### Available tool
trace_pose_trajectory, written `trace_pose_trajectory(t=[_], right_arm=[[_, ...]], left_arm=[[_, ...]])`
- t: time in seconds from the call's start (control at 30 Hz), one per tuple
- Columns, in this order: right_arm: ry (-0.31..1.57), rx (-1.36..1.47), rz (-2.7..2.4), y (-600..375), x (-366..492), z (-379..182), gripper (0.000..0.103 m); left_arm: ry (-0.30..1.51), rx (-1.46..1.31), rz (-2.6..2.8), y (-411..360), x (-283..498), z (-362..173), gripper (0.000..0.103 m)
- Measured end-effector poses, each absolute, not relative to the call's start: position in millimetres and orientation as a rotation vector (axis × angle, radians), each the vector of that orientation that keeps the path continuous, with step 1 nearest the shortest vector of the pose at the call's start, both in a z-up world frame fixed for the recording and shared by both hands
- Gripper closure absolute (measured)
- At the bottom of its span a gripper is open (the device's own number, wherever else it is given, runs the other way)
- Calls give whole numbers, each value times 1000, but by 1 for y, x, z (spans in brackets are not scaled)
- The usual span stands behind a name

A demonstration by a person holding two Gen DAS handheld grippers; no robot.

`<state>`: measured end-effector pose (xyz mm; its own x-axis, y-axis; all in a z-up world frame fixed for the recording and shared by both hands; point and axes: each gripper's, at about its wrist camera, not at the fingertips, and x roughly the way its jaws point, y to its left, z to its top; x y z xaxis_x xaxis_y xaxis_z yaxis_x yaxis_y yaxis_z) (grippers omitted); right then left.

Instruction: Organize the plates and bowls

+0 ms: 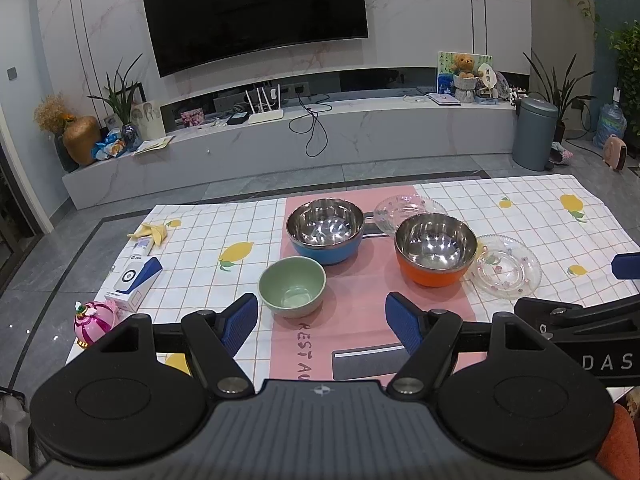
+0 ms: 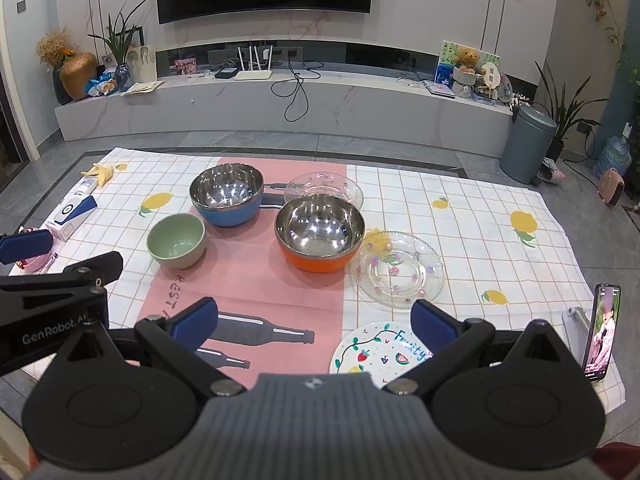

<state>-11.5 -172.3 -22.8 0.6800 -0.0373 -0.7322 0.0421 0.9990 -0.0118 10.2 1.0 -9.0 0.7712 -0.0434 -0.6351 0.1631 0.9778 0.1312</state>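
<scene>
Left wrist view: both grippers spread above the dishes

Left gripper [image 1: 322, 320] hung with fingers apart, holding nothing, just short of the green bowl [image 1: 292, 286]. Right gripper [image 2: 314, 320] was likewise apart, over the painted plate [image 2: 376, 354] at the near edge of the surface [image 2: 480, 232]. Blue bowl [image 2: 226, 194] and orange bowl [image 2: 319, 238] sat mid-surface, a glass plate [image 2: 400, 272] beside the orange one, another glass plate [image 2: 324, 188] behind it

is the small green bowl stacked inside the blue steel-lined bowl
No, the small green bowl sits by itself on the pink mat, apart from the blue steel-lined bowl, which is empty.
</scene>
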Motion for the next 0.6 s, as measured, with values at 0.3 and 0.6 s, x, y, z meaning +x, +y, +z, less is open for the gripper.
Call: trace_pose_trajectory(t=[0.3,0.6], right_arm=[[823,7,-42,-172,-12,-24,3],[826,6,-40,-170,-10,-24,2]], left_arm=[[684,181,-113,1,10,-10,17],[684,182,-113,1,10,-10,17]])
